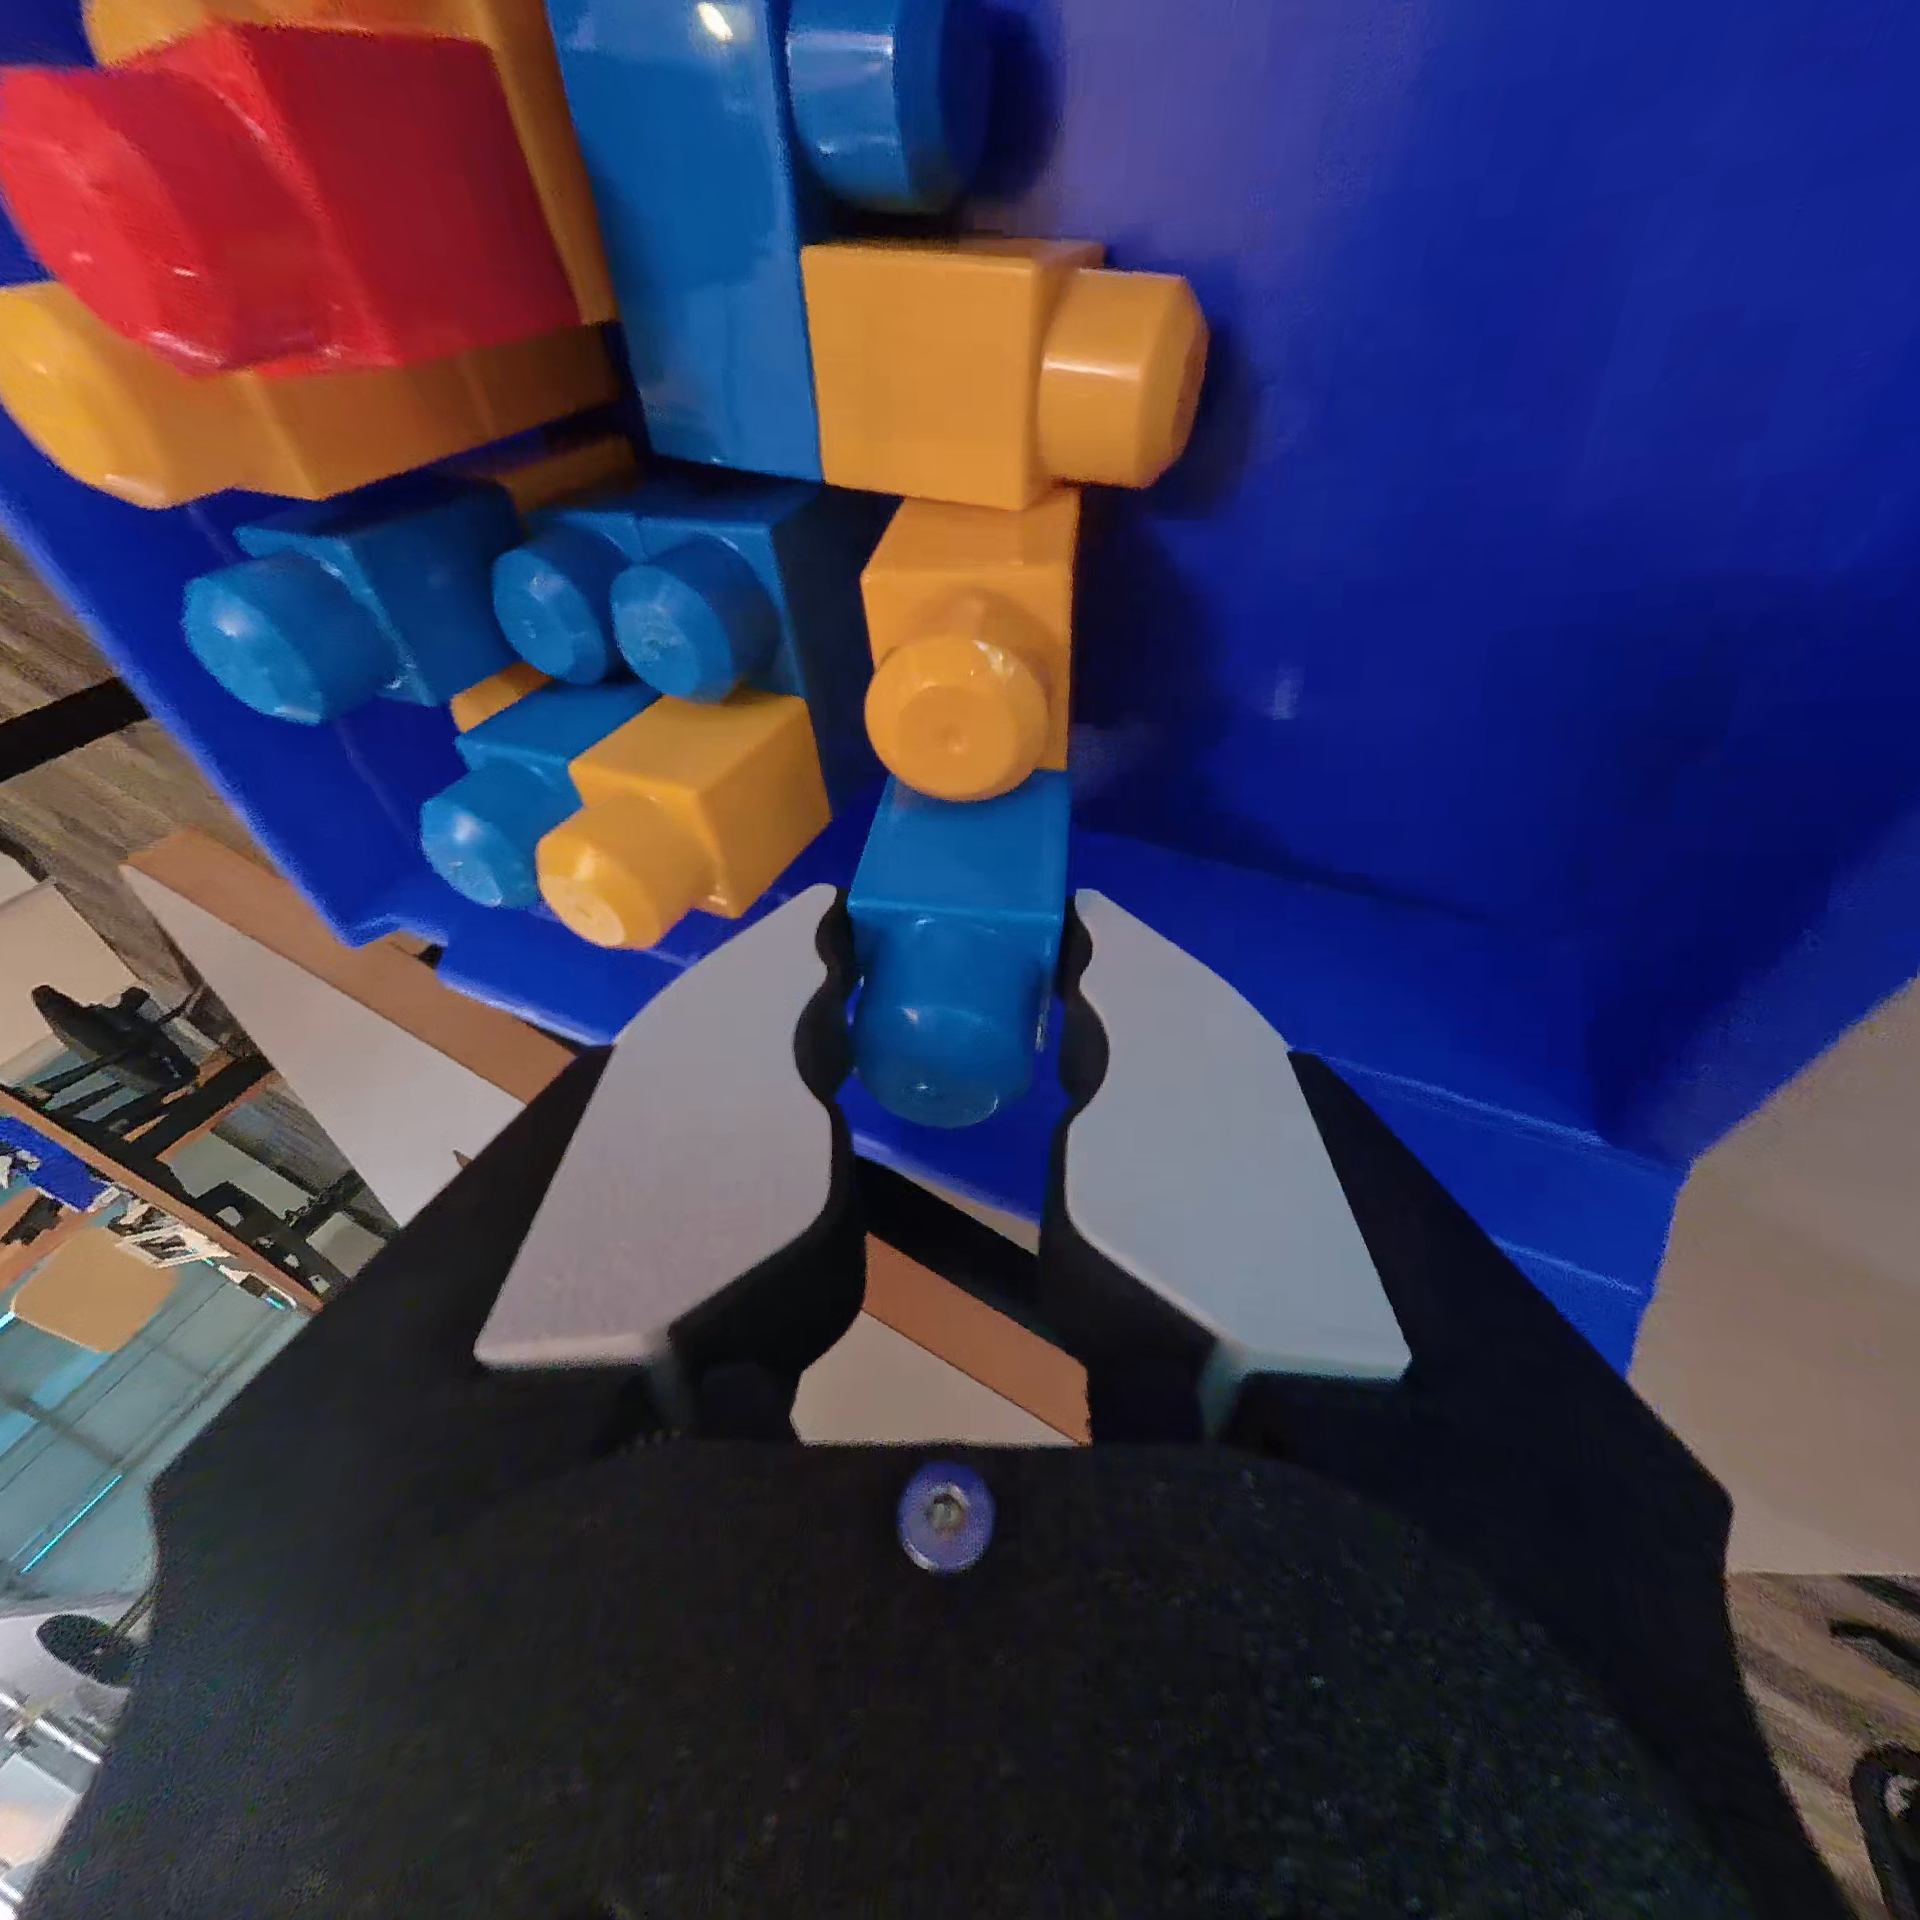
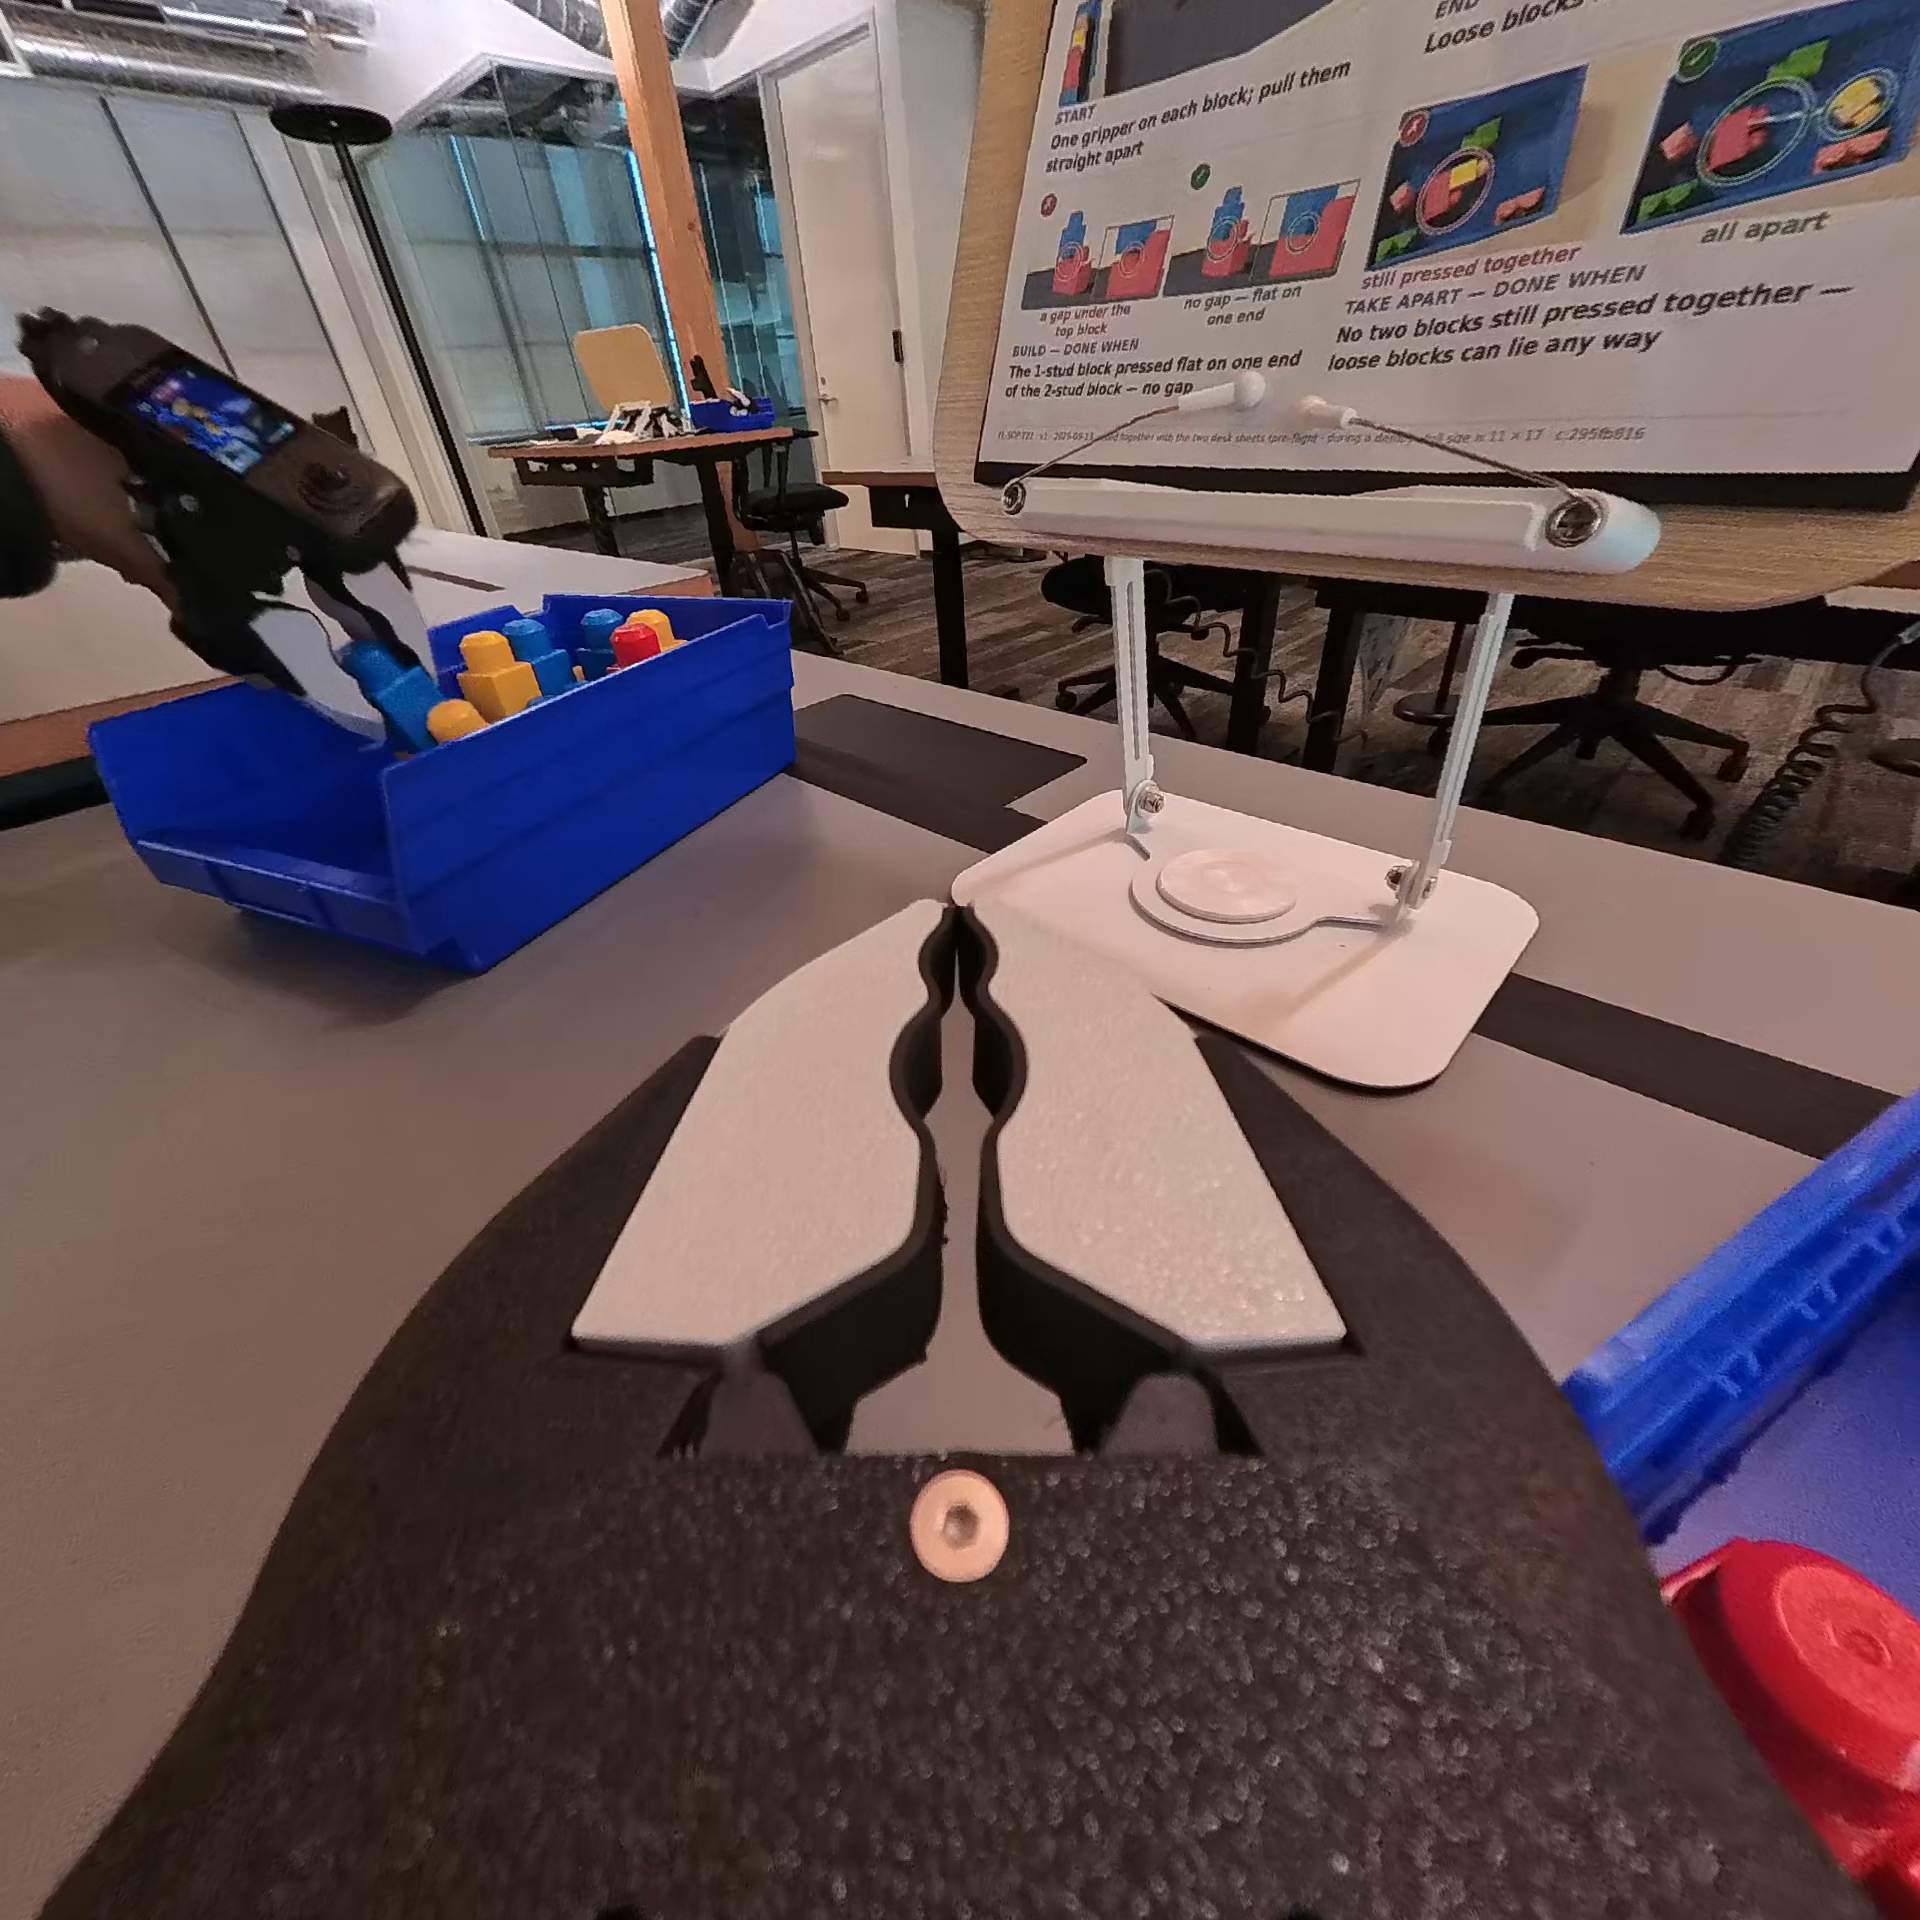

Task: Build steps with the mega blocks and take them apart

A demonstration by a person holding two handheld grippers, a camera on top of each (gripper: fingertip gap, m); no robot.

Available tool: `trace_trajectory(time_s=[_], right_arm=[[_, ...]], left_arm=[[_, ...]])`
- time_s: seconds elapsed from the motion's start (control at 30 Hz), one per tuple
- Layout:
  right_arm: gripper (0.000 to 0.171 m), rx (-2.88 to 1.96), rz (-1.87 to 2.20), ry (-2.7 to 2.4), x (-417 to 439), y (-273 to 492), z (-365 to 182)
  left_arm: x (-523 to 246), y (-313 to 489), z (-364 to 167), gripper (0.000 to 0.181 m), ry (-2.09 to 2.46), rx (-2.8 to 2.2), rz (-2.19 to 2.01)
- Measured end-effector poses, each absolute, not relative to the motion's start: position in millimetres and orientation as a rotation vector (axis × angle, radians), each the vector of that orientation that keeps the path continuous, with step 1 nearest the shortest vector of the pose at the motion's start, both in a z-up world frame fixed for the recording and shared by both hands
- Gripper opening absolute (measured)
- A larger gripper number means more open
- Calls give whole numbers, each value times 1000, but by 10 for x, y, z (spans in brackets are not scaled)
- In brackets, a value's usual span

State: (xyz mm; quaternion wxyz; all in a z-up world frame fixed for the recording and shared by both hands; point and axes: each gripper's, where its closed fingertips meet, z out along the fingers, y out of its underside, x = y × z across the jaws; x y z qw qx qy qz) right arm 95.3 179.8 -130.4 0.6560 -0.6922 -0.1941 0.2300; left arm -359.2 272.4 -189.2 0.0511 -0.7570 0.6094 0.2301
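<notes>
Gripping a one-stud blue block [image 1: 951, 956], the left gripper [image 1: 954, 971] is reaching into the blue bin [image 1: 1455, 520]. Only the right wrist view is showing the right gripper [image 2: 956, 935], jaws nearly together and holding nothing, a white stand [image 2: 1299, 935] and two bins.

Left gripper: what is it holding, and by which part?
The left gripper clamps a small blue one-stud plastic block across its sides, at the stud end.

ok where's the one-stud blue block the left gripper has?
Between the left gripper fingers, the small blue block sits inside the blue bin, just below a single-stud orange block.
</notes>
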Motion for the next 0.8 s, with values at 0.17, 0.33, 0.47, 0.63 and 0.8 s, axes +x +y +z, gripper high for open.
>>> trace_trajectory(time_s=[0.17, 0.33, 0.47, 0.63, 0.8], right_arm=[[0, -1558, 517, -469, 909, 1774, -1290], [0, -1529, 538, -520, 811, 1711, -1262], [4, -1464, 595, -597, 667, 1593, -1178], [31, -1367, 795, -757, 373, 1303, -1051], [52, -1331, 996, -860, 163, 1055, -1012]], left_arm=[[-3322, 2638, -1436, 37, 1787, -2170, 620], [-2675, 2443, -919, 37, 1705, -1947, 380], [-1894, 2087, -691, 37, 1647, -1736, -15], [-1048, 1558, -674, 37, 1562, -1515, -484], [-466, 1206, -880, 37, 1457, -1411, -830]])
